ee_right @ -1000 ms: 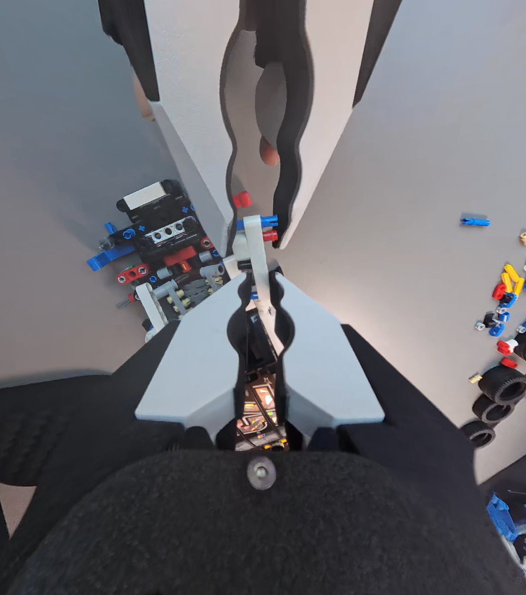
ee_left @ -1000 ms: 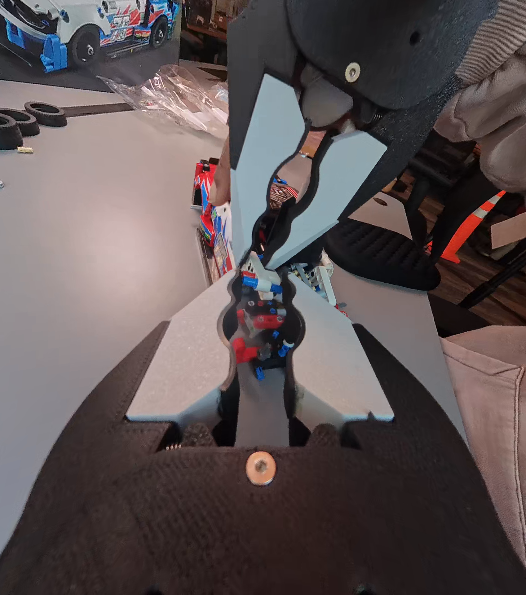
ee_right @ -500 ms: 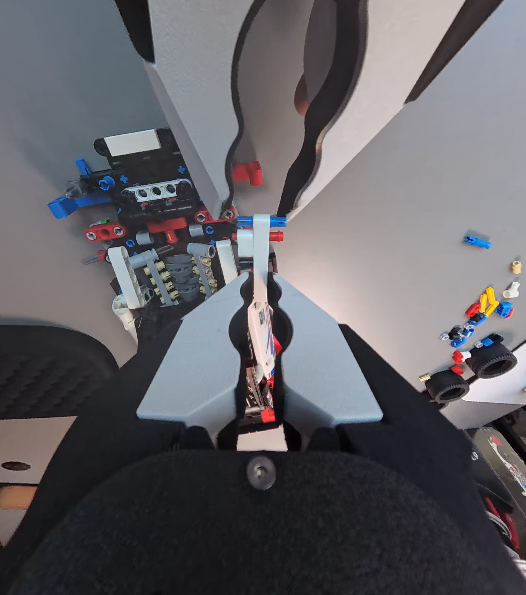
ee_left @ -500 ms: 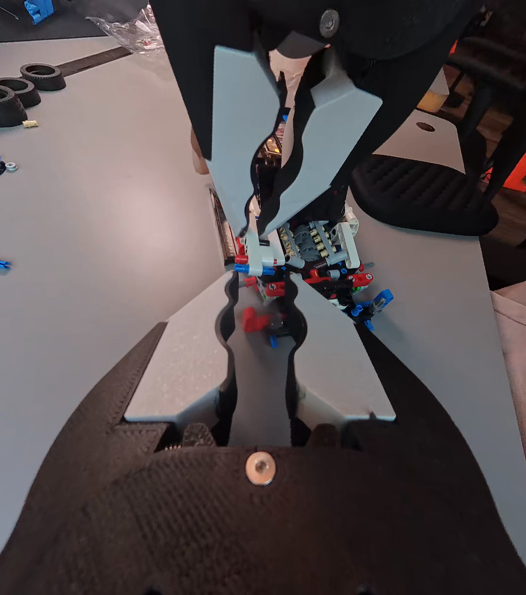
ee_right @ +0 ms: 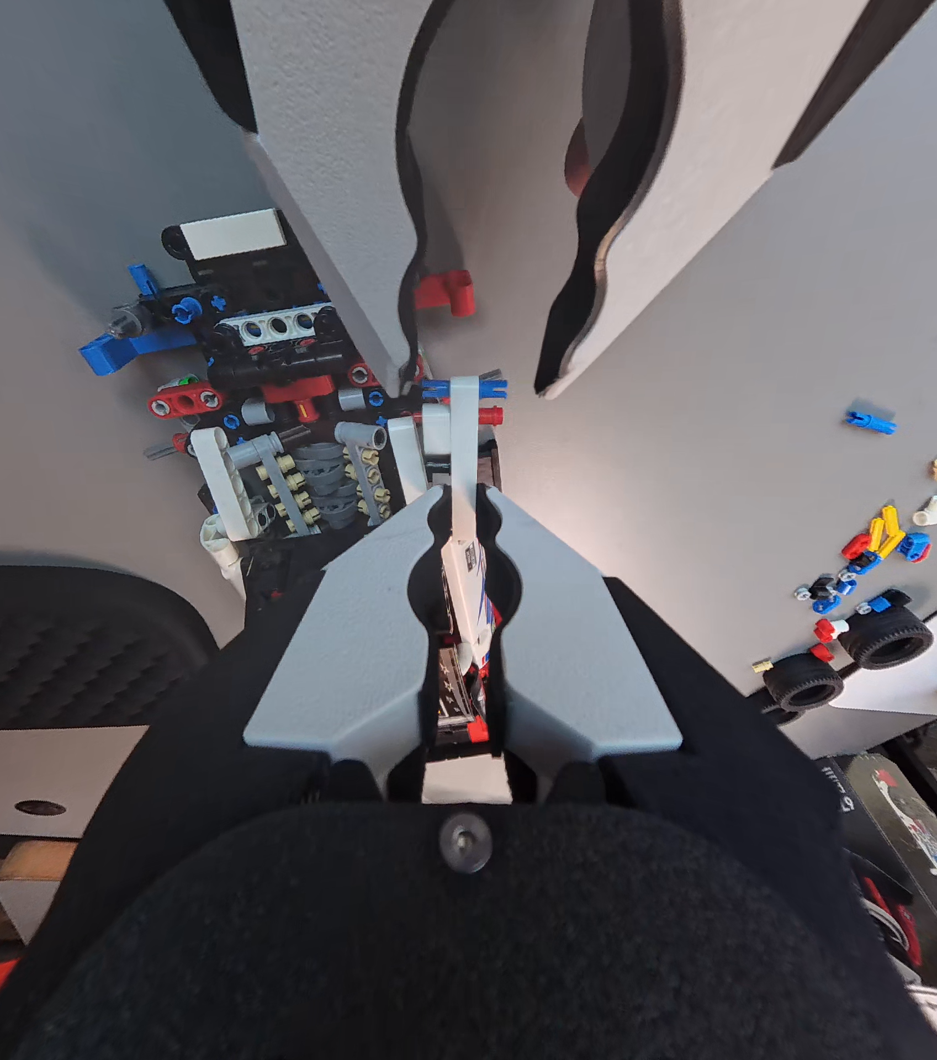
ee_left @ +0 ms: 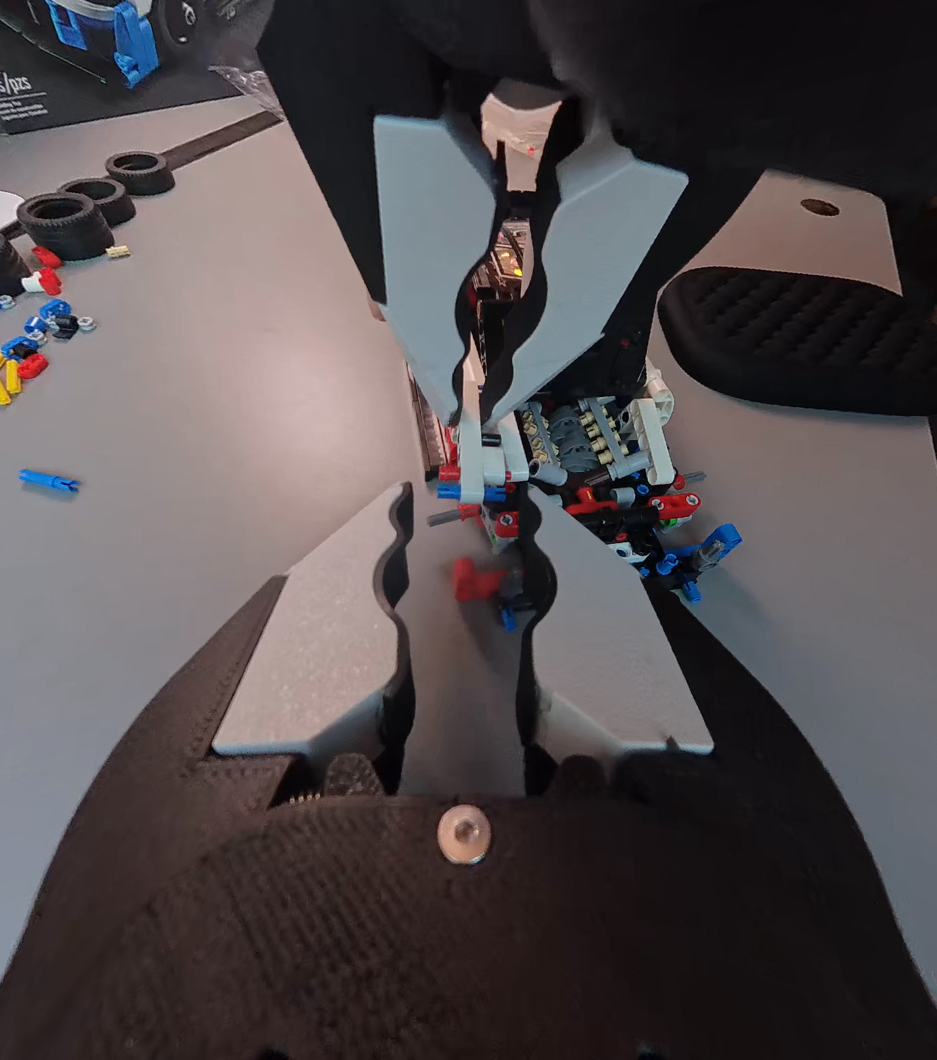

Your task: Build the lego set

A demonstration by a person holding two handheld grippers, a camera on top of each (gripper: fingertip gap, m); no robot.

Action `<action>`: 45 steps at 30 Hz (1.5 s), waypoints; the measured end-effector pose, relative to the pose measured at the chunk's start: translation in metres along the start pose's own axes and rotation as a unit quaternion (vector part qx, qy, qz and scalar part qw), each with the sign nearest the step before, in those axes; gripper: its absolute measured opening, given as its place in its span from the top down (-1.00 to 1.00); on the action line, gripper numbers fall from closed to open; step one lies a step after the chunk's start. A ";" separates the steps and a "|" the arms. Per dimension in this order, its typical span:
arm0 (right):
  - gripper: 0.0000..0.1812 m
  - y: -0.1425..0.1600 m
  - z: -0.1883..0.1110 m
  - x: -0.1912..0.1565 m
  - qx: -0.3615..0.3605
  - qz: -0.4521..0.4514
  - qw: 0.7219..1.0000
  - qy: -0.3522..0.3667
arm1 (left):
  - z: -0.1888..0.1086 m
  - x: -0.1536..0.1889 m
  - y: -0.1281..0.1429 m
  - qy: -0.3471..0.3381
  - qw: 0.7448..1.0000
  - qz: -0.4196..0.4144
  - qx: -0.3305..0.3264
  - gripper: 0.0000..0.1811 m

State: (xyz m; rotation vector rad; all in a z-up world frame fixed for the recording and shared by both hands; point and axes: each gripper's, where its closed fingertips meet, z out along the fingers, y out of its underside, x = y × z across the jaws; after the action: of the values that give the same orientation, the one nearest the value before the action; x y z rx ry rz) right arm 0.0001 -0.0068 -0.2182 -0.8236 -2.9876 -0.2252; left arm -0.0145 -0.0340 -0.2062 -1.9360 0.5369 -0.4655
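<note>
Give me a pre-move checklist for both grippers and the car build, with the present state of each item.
1. Right gripper shut on the white panel: ok.
2. Left gripper open and empty: ok.
3. Red connector lying loose on the table between the left fingers: ok.
4. Blue pin seated at the panel's far end: ok.
5. Panel fully joined to the chassis: cannot tell, the joint is hidden.
6. Chassis resting flat on the table: cannot tell.
</note>
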 end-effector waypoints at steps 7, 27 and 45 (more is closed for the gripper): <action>0.93 -0.003 0.001 0.000 0.005 -0.003 1.000 -0.002 | 0.002 0.004 0.004 0.006 1.000 0.015 -0.012 0.69; 0.90 -0.004 -0.006 0.003 0.044 0.009 0.999 0.003 | 0.006 0.001 0.009 -0.005 0.999 -0.009 -0.038 0.75; 0.70 -0.004 -0.026 -0.007 0.070 0.060 0.996 0.006 | 0.005 0.007 0.015 -0.003 0.997 -0.024 -0.077 0.75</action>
State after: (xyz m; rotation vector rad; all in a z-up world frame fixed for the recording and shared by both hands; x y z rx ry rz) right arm 0.0040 -0.0171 -0.1937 -0.9757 -2.8900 -0.0178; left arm -0.0088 -0.0396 -0.2212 -2.1003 0.5367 -0.4606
